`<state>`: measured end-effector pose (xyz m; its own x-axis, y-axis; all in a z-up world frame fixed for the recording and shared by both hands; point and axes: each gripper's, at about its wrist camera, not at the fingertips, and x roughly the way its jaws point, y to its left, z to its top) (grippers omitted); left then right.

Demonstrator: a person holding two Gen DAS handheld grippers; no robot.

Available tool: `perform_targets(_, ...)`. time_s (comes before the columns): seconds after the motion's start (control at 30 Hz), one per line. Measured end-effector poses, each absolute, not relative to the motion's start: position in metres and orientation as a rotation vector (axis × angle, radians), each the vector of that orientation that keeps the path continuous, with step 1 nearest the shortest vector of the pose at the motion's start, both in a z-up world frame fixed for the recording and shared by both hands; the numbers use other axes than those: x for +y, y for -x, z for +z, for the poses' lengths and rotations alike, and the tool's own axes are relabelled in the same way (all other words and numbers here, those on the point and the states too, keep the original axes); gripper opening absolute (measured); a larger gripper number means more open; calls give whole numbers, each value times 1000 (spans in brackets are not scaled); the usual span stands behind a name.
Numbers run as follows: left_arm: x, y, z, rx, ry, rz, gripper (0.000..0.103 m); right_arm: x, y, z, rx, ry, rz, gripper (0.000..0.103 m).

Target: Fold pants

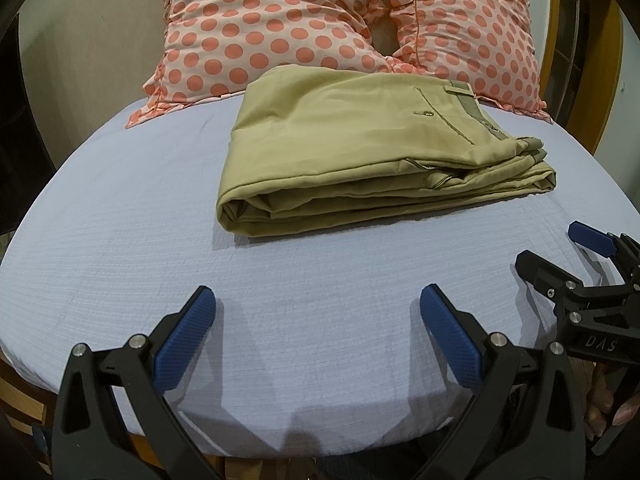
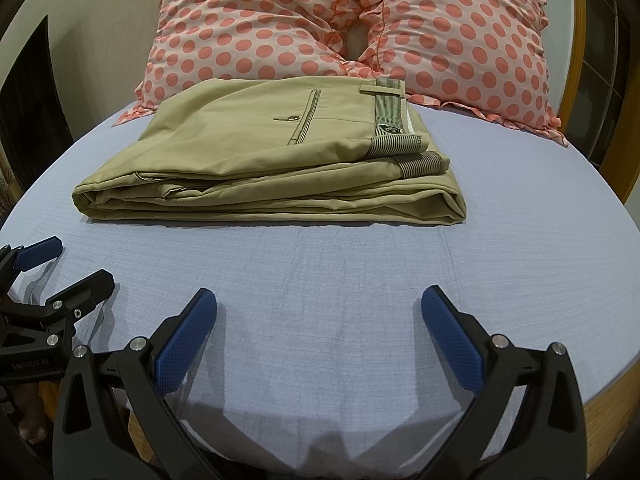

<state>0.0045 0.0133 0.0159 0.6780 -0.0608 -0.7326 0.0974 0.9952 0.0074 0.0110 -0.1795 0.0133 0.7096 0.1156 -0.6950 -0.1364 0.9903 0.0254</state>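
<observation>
Pants: the khaki pants (image 1: 372, 148) (image 2: 272, 156) lie folded into a thick, layered rectangle on the bed, toward its far half, with the stacked fold edges facing the cameras.
Waistband: the striped waistband (image 2: 390, 120) and a buttoned back pocket (image 2: 304, 118) sit on top, at the right end of the bundle.
Sheet: a pale blue sheet (image 1: 160, 248) (image 2: 500, 264) covers the mattress — bare fabric lies between the bundle and both grippers.
Pillows: two pink pillows with coral dots (image 1: 264, 28) (image 2: 460, 36) lean side by side at the head of the bed, just behind the pants; the bundle's far edge reaches their frilled hems.
Left gripper: the left gripper (image 1: 318, 300) (image 2: 60, 264) hangs low over the near edge of the sheet, jaws spread wide with nothing between the blue pads, well short of the pants.
Right gripper: the right gripper (image 2: 319, 300) (image 1: 552, 244) sits just beside the left one, also near the bed's front edge — its jaws stand equally wide apart and hold nothing.
Bed frame: a wooden frame (image 2: 600, 404) shows under the sheet at the right front corner.
</observation>
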Motion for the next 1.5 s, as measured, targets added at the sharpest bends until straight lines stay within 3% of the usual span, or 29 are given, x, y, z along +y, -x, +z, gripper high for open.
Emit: perform_targets(1.5,13,-5,14,834,-51,-89,101,-179,-11,13,768,28,138,102)
